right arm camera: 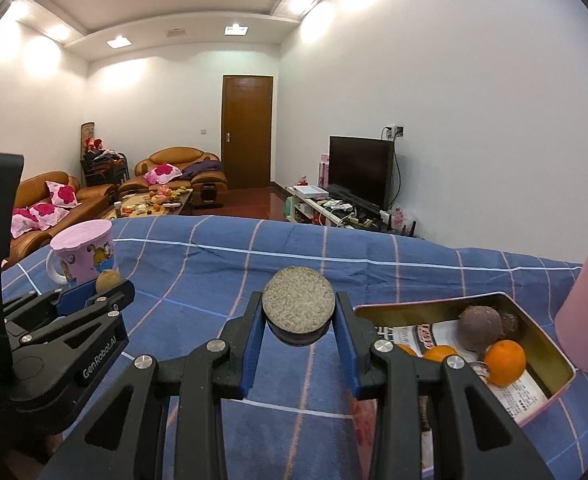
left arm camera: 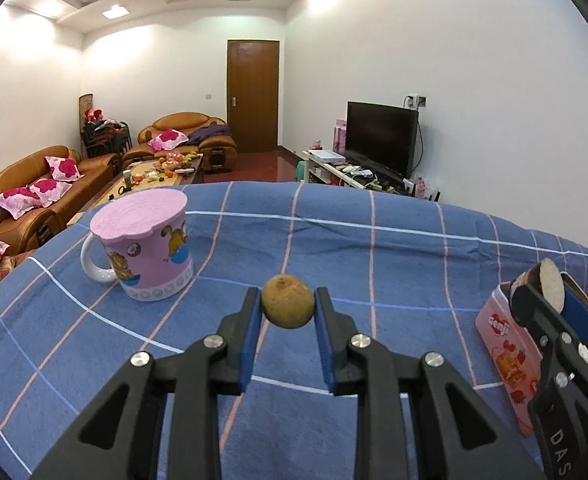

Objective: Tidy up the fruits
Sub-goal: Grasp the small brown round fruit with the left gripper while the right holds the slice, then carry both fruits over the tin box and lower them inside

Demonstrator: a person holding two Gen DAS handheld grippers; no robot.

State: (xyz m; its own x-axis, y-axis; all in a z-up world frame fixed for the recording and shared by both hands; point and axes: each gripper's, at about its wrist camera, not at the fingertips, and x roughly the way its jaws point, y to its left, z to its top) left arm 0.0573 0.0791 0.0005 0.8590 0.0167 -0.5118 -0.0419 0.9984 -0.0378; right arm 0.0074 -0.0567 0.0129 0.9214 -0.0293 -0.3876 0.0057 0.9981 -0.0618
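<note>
Both grippers were loaded above the checked cloth (left arm camera: 374,248): the left gripper (left arm camera: 288,308) pinched a round brown fruit (left arm camera: 288,306) by its sides, the right gripper (right arm camera: 299,312) clamped a halved dark-skinned fruit (right arm camera: 298,305), seemingly cut face up, beside the pink tin (right arm camera: 542,344); either could roll free if grip slackened.

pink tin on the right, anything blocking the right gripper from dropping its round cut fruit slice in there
Nothing visible does. The right gripper holds the round cut fruit slice just left of the open pink metal tin; only bare blue checked cloth lies between. The tall pink bottle stands beyond the tin.
</note>
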